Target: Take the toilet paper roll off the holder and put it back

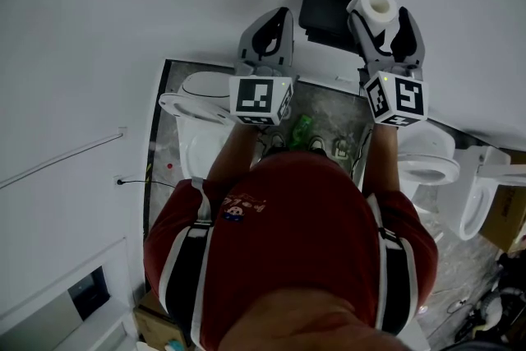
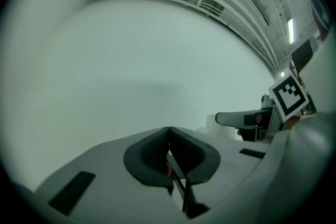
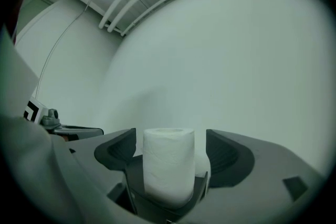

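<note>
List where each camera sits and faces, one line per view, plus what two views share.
Head view: on the person's head, facing steeply down at left gripper, right gripper, toilet paper roll and holder; red shirt shows.
Left gripper view: on the left gripper, facing the white wall; its fingers meet, empty.
Right gripper view: on the right gripper, facing the roll between its spread fingers, untouched.
Shared: head and right gripper views both show the roll.
</note>
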`<state>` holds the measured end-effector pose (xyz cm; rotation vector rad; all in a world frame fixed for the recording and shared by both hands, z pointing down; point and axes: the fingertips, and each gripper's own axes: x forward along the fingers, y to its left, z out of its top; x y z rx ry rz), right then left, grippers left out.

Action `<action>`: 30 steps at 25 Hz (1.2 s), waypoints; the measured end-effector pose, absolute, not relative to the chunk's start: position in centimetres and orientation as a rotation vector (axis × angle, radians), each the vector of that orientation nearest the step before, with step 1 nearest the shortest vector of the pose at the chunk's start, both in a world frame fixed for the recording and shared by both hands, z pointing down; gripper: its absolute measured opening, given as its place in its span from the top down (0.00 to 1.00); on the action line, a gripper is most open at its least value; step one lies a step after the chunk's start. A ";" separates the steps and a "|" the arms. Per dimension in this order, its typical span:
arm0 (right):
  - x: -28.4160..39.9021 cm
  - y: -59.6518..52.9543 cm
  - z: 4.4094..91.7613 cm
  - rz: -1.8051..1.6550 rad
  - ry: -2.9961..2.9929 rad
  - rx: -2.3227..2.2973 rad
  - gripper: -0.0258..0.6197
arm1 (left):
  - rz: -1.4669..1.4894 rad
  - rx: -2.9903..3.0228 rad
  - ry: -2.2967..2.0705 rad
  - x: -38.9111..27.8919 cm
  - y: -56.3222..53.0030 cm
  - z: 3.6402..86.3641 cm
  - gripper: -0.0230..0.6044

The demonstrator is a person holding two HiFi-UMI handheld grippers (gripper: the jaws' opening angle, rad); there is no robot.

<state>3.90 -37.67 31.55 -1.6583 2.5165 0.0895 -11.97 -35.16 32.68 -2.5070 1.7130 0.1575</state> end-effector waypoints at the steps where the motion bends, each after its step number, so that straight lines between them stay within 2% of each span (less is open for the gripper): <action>1: 4.1 -37.5 31.2 0.100 2.504 -1.655 0.30 | 0.161 -2.508 1.705 -11.8 -35.1 32.5 0.93; 17: 8.2 -34.4 28.7 0.151 2.325 -1.725 0.29 | 0.206 -2.566 1.561 -8.7 -34.3 30.7 0.93; 30: 13.9 -32.0 30.2 0.133 2.197 -1.939 0.29 | 0.208 -2.627 1.479 -6.0 -33.9 30.9 0.93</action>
